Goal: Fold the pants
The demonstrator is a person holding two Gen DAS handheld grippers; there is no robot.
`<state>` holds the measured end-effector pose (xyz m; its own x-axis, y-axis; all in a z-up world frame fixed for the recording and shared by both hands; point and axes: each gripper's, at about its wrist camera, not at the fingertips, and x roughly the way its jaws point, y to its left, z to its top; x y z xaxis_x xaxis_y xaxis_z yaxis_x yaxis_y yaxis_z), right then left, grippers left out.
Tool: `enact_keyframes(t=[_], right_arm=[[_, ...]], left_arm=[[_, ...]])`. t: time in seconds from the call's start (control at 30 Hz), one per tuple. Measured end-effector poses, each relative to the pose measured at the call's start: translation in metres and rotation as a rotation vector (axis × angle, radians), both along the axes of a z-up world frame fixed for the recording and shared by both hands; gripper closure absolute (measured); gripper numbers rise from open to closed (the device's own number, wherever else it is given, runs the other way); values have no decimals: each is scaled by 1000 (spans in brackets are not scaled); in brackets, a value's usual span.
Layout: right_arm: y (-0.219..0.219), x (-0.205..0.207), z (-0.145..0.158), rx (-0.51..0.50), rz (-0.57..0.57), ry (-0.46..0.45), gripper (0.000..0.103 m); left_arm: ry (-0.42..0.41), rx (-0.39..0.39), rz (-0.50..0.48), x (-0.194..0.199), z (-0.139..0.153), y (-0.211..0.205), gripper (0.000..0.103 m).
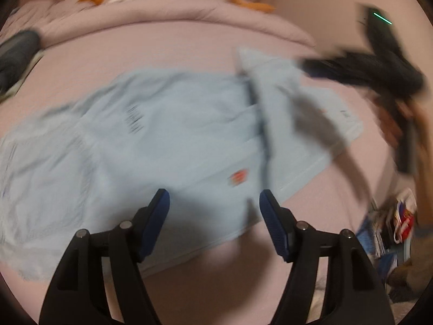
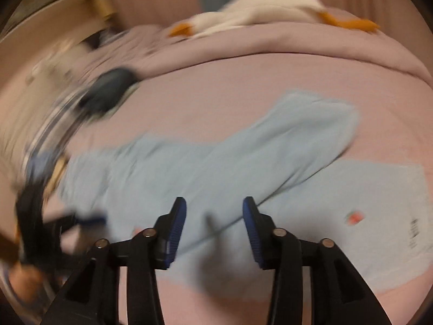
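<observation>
Light blue pants (image 1: 151, 140) lie spread on a pink bed, blurred by motion. One leg is folded across the other (image 2: 284, 140). A small red mark (image 1: 238, 176) shows on the cloth. My left gripper (image 1: 214, 203) is open and empty, just above the pants' near edge. My right gripper (image 2: 214, 211) is open and empty, over the middle of the pants. The right gripper also shows in the left wrist view (image 1: 319, 67) at the right, above a pant leg. The left gripper shows in the right wrist view (image 2: 89, 219) at the lower left.
A pink duvet (image 1: 173, 13) is bunched at the bed's far end with a white and orange plush toy (image 2: 257, 8) on it. A dark folded garment (image 2: 108, 92) lies at the bed's left side. Clutter (image 1: 392, 230) sits beside the bed at the right.
</observation>
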<state>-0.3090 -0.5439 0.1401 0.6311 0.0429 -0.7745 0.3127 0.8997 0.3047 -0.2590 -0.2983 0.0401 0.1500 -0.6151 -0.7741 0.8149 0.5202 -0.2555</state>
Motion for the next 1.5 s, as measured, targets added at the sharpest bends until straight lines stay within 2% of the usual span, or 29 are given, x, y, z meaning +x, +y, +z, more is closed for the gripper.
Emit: enact_keyframes(t=[0.13, 0.27, 0.37, 0.47, 0.5, 0.53, 0.57, 0.63, 0.73, 0.83, 0.9, 0.97, 1.03, 1.1, 1.17, 1.3, 1.37, 1.43, 1.5], right_arm=[[-41, 50, -2, 20, -90, 73, 59], [-63, 109, -28, 70, -128, 167, 59], [-70, 140, -43, 62, -147, 234, 59], [-72, 161, -66, 51, -166, 347, 59], [-71, 162, -68, 25, -172, 349, 65], [-67, 161, -65, -41, -181, 343, 82], [-65, 159, -64, -62, -178, 335, 89], [-66, 143, -58, -51, -197, 286, 96], [-69, 101, -34, 7, -212, 134, 96], [-71, 43, -2, 45, -253, -7, 96], [-74, -11, 22, 88, -293, -137, 96], [-71, -72, 41, 87, -363, -235, 96], [-69, -118, 42, 84, -422, -279, 96], [-76, -153, 26, 120, -491, -294, 96], [-84, -190, -10, 192, -575, -283, 96], [-95, -199, -79, 392, -664, -244, 96], [-94, -201, -89, 471, -687, -282, 96], [-92, -203, -91, 529, -702, -342, 86], [-93, -206, -87, 543, -729, -371, 80]], left_arm=[[19, -18, -65, -5, -2, -39, 35], [50, -11, -89, -3, -13, -66, 37], [36, 15, -89, -3, -20, -76, 49], [6, 10, -80, -5, -22, -80, 60], [7, 4, -80, -5, -22, -80, 67], [15, -2, -78, -4, -23, -77, 76], [31, -13, -74, -3, -24, -75, 79], [51, -29, -66, -2, -23, -75, 82], [39, -37, -71, -9, -20, -75, 88], [-3, -38, -106, -25, -16, -70, 90], [-33, -35, -138, -37, -14, -74, 90], [-49, -27, -162, -45, -16, -76, 90], [-74, -8, -174, -50, -18, -80, 90], [-82, 4, -179, -44, -18, -66, 90], [-81, 11, -179, -40, -19, -63, 89], [-89, 36, -179, -36, -22, -60, 88], [-95, 45, -179, -36, -21, -61, 88], [-88, 44, -172, -34, -21, -62, 89], [-85, 44, -170, -38, -21, -58, 89]])
